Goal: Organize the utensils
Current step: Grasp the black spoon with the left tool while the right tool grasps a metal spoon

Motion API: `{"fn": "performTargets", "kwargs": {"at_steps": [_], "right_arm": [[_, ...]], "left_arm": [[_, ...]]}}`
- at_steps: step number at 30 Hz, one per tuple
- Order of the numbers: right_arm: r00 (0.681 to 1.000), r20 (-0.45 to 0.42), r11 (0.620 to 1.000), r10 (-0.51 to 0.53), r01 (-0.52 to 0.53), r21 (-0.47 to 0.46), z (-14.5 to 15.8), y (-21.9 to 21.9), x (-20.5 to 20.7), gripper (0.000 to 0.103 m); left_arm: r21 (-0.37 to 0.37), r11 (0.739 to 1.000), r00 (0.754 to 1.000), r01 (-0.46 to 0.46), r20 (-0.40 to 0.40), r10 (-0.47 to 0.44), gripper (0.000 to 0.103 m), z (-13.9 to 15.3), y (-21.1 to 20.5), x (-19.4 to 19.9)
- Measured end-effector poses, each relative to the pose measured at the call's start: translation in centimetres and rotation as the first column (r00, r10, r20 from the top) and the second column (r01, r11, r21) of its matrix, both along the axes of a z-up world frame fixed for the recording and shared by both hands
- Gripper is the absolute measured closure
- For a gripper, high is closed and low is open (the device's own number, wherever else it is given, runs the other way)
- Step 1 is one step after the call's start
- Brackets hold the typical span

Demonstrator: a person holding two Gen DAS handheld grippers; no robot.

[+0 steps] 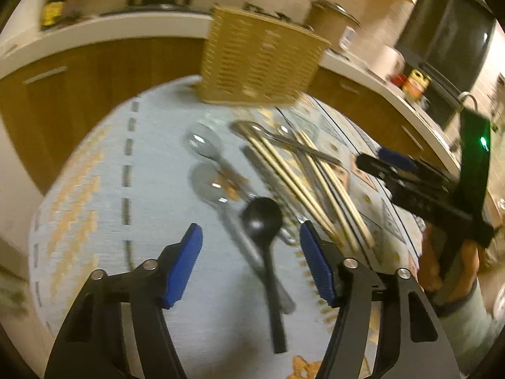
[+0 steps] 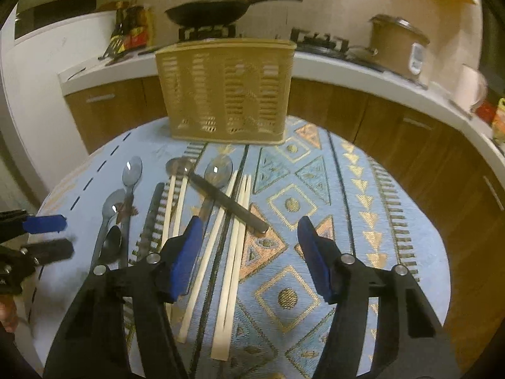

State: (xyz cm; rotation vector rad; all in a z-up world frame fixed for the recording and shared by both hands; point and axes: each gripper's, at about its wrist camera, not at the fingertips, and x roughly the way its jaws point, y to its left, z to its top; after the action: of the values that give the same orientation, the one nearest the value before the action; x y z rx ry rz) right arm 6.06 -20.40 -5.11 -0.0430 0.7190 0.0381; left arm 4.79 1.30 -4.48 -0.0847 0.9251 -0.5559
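Your left gripper [image 1: 251, 237] is open above the black spoon [image 1: 263, 221]; your right gripper [image 2: 247, 230], also open, hovers over the chopsticks [image 2: 232, 252] at lower centre.

Lying loose on a patterned blue cloth [image 2: 315, 189]: pale wooden chopsticks [image 2: 233, 252], clear grey spoons [image 2: 132, 170], a black spoon [image 1: 262, 218], a dark-handled knife [image 2: 227, 202] crossing the chopsticks. Behind, upright, a slotted tan utensil holder [image 2: 227, 91].
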Motion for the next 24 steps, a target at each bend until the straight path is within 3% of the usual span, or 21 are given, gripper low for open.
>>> {"fn": "performTargets", "kwargs": {"at_steps": [3, 9, 12, 19, 24], "right_arm": [[0.999, -0.030, 1.000, 0.027, -0.027, -0.014, 0.1, -0.4, 0.9, 0.045], [0.991, -0.086, 0.991, 0.102, -0.109, -0.076, 0.1, 0.0, 2.9, 0.050], [0.985, -0.115, 0.987, 0.131, -0.140, -0.073, -0.1, 0.0, 4.0, 0.055], [0.962, -0.179, 0.974, 0.205, -0.218, -0.059, -0.7, 1.2, 6.3, 0.062], [0.946, -0.211, 0.963, 0.244, -0.262, -0.060, -1.2, 3.0, 8.0, 0.065]], "left_arm": [[0.035, 0.999, 0.999, 0.023, -0.033, -0.022, 0.043, -0.5, -1.2, 0.7], [0.075, 0.996, 0.994, 0.046, -0.104, -0.038, 0.053, -1.7, -2.9, 1.8], [0.097, 0.994, 0.991, 0.050, -0.127, -0.038, 0.067, -2.0, -3.5, 1.9], [0.183, 0.983, 0.994, 0.031, -0.110, -0.010, 0.067, -1.9, -4.8, 2.1], [0.201, 0.979, 0.995, 0.007, -0.094, 0.013, 0.073, -1.9, -4.9, 2.0]]}}
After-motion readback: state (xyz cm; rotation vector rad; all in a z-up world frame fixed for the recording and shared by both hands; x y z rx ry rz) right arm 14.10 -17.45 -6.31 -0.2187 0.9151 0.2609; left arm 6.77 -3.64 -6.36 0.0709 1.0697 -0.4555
